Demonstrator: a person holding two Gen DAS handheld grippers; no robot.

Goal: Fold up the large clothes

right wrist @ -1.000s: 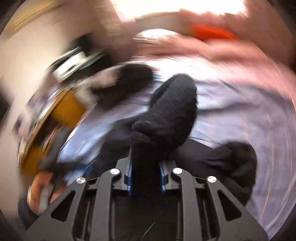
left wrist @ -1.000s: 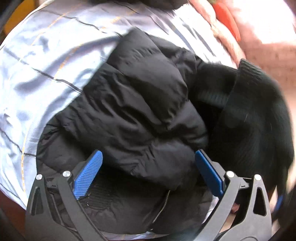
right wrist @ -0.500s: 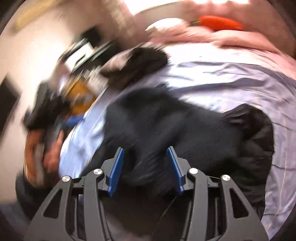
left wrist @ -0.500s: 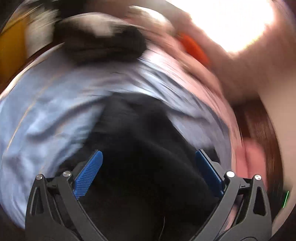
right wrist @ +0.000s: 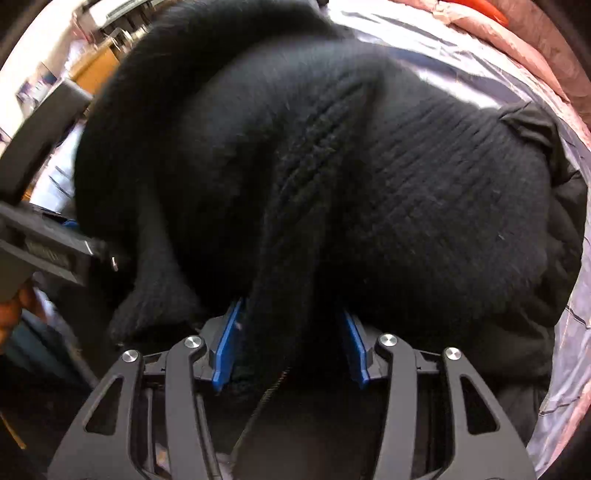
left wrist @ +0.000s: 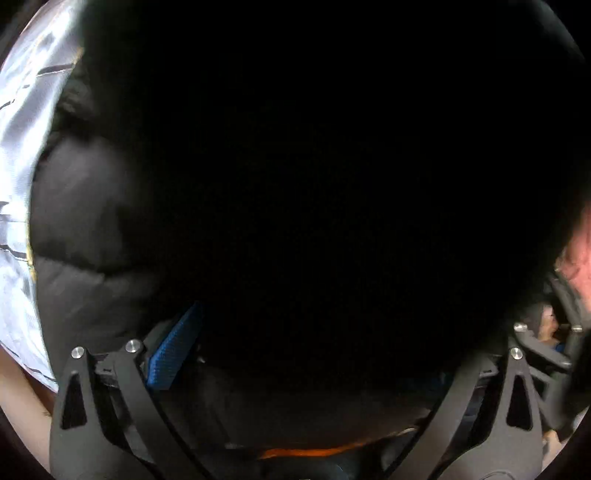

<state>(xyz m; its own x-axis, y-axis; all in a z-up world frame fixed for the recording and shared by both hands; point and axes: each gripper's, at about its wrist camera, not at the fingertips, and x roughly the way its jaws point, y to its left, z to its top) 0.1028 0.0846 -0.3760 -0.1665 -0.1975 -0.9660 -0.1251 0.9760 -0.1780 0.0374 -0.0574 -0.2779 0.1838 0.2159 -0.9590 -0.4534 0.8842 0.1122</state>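
Note:
A black knit sweater (right wrist: 369, 166) lies heaped on a black puffer jacket (right wrist: 565, 206) and fills the right wrist view. My right gripper (right wrist: 291, 310) points steeply down, close over it. Its jaws are opening; a fold of the sweater hangs between the blue pads (right wrist: 225, 347) without being pinched. In the left wrist view dark cloth covers nearly everything; only the jacket's quilted side (left wrist: 85, 221) shows. My left gripper (left wrist: 314, 332) stands wide open, pressed into the black clothes. One of its blue pads (left wrist: 177, 350) shows; the other is lost in the dark.
The clothes rest on a pale lilac striped bedsheet (left wrist: 18, 147), which also shows along the right rim (right wrist: 576, 295). A pink blanket (right wrist: 517, 37) with something orange (right wrist: 480, 7) lies beyond. The other gripper's body (right wrist: 37, 229) and a hand (right wrist: 11, 314) sit at the left; cluttered furniture stands behind.
Both grippers have dropped close onto the clothes. The right gripper, shut on knit fabric a second ago, has let go and spread its pads. Black cloth now fills the left view.

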